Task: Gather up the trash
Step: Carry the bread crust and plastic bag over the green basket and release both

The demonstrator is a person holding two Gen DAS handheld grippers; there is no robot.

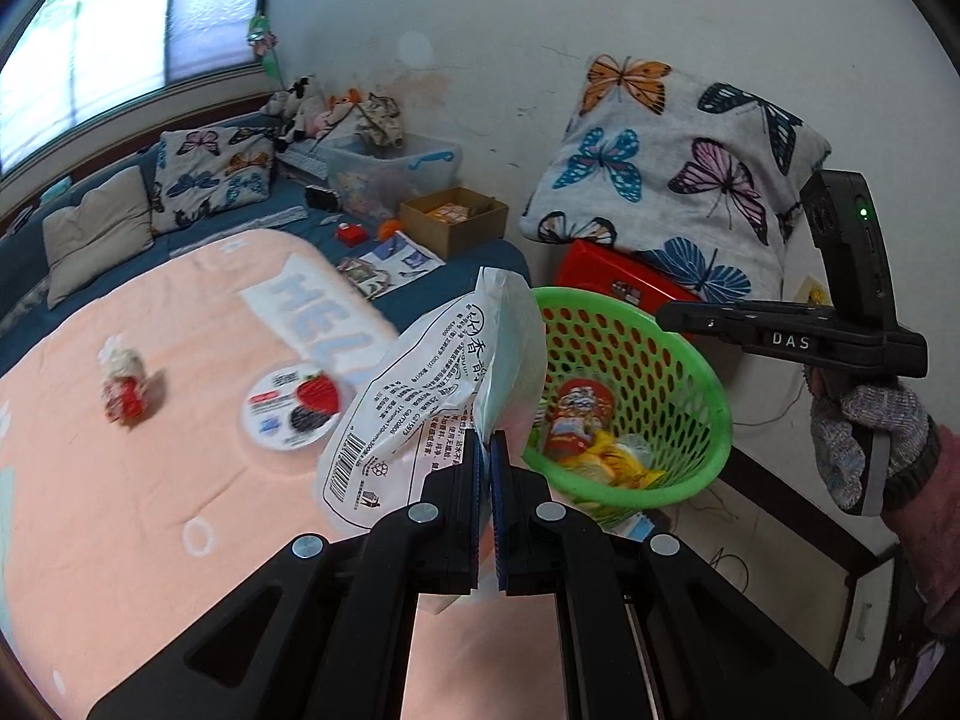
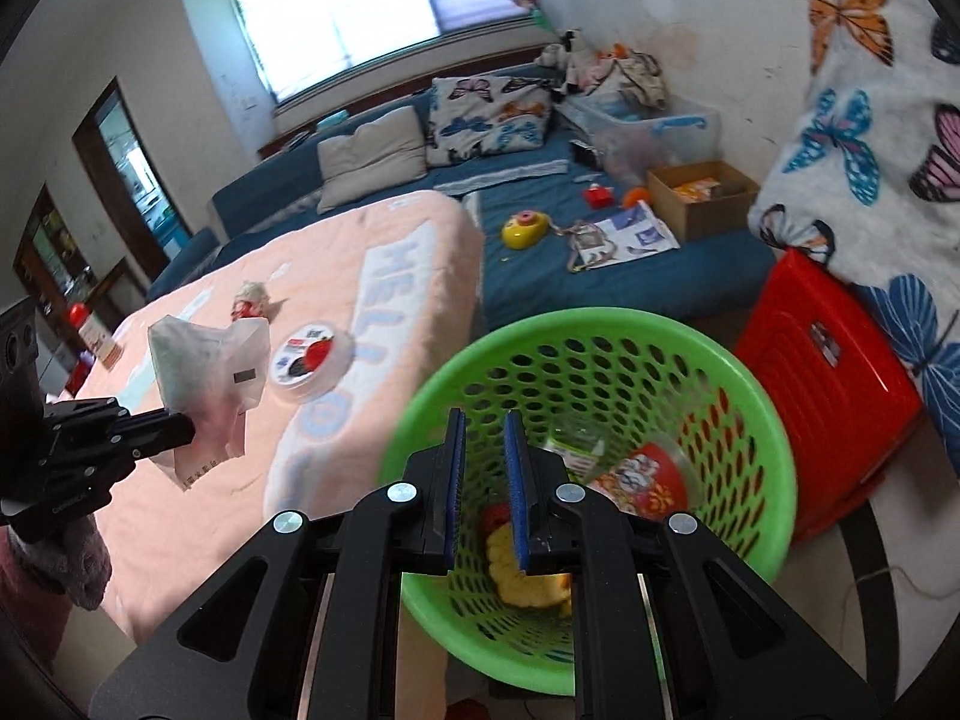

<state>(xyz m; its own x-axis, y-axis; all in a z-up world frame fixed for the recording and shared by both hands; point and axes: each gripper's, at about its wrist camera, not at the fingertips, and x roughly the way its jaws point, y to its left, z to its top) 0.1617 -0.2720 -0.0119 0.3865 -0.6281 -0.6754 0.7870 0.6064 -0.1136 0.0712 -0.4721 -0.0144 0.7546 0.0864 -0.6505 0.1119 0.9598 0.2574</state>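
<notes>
- Pinching a white plastic wrapper (image 1: 420, 396), left gripper (image 1: 487, 450) w/ fingers pressed together on it, above pink blanket (image 1: 150, 510).
- Hanging over green basket (image 2: 600, 396), right gripper (image 2: 485, 438), jaws slightly apart, nothing betw. them.
- Sitting in basket: red cup (image 2: 651, 474), yellow scraps.
- Lying on blanket: round lid (image 1: 294, 408), crumpled wrapper (image 1: 123, 387).

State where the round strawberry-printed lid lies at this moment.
In both wrist views, the round lid lies flat on the pink blanket, between the crumpled red wrapper and the green basket.
</notes>
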